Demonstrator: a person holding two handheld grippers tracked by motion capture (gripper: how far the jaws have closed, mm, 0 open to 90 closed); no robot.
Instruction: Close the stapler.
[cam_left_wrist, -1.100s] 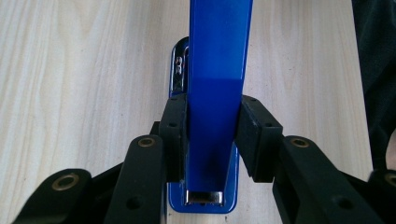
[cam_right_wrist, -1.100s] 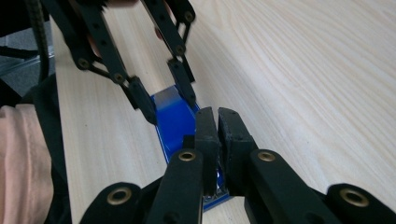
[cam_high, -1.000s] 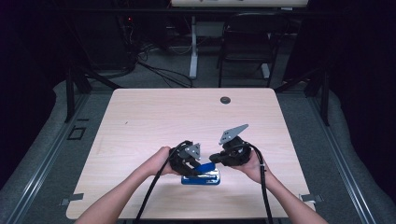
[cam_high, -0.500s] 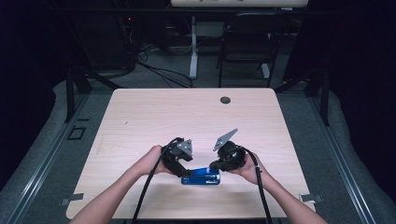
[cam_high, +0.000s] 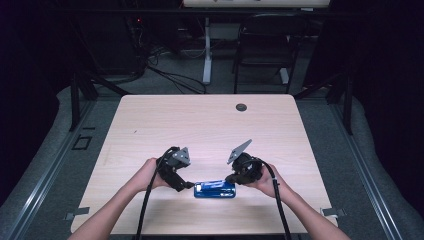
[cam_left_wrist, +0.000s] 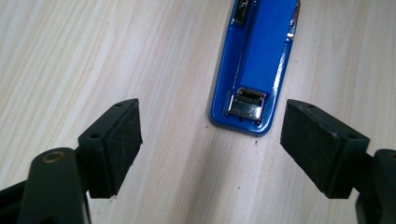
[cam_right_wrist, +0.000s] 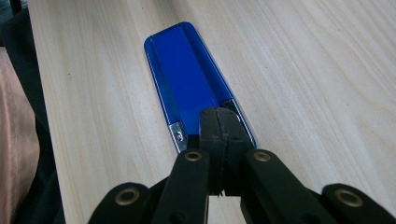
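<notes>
Blue stapler (cam_high: 215, 189) lies flat on the wooden table (cam_high: 200, 125), near the edge on the person's side, between the two grippers. Long axis runs left to right in the high view. In the left gripper view the stapler (cam_left_wrist: 254, 65) shows its blue base with a silver metal plate at the near end; in the right gripper view the stapler (cam_right_wrist: 191, 84) shows a smooth blue top with silver trim at the near end.

Left gripper (cam_high: 181, 182): sits just beside the stapler's left end. Jaws have just been opening; they stand wide apart, and the left gripper (cam_left_wrist: 210, 144) has bare table between its pads. The stapler's end lies just beyond the pad tips, not touched by either pad.

Right gripper (cam_high: 231, 178): at the stapler's right end. Jaws fully closed, pads pressed together with nothing seen between them. In its own view the right gripper (cam_right_wrist: 220, 125) has its tips over the near end of the stapler's top; whether they press on it cannot be told.

A small dark round grommet (cam_high: 241, 107) sits near the table's far edge, well apart from the work.
</notes>
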